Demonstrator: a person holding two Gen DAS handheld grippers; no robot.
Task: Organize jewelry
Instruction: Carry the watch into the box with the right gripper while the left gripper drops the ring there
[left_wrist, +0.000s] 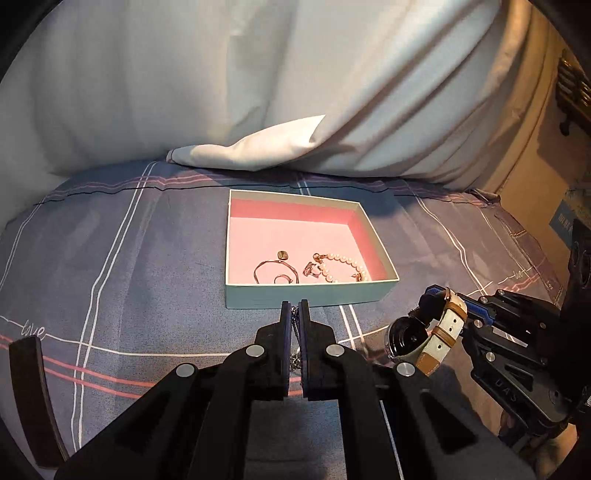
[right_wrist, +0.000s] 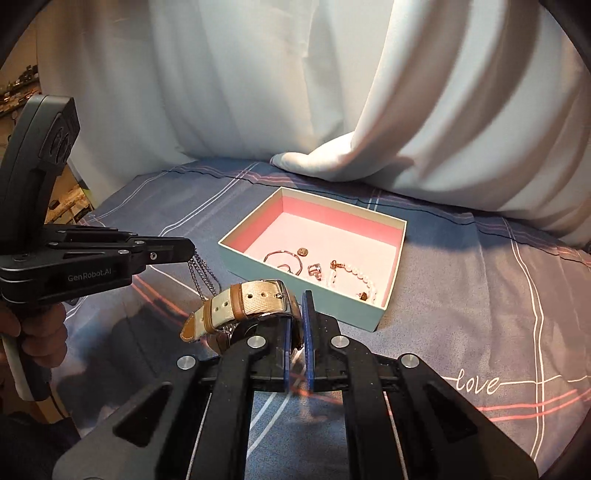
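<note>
An open teal box (left_wrist: 306, 295) with a pink inside lies on the bedsheet; it also shows in the right wrist view (right_wrist: 255, 271). In it lie a pearl bracelet (left_wrist: 341, 264), a thin bangle (left_wrist: 275, 271), rings and a small pendant. My left gripper (left_wrist: 294, 314) is shut on a silver chain (right_wrist: 202, 277), just in front of the box's near wall. My right gripper (right_wrist: 300, 314) is shut on a wristwatch with a beige and brown strap (right_wrist: 251, 302), held above the sheet to the right of the left gripper; the watch also shows in the left wrist view (left_wrist: 432, 332).
A grey-blue sheet (left_wrist: 129, 258) with white and pink lines covers the bed. White bedding (left_wrist: 258, 92) is piled behind the box. A dark strap-like object (left_wrist: 33, 398) lies at the left. A person's hand (right_wrist: 33, 332) holds the left gripper.
</note>
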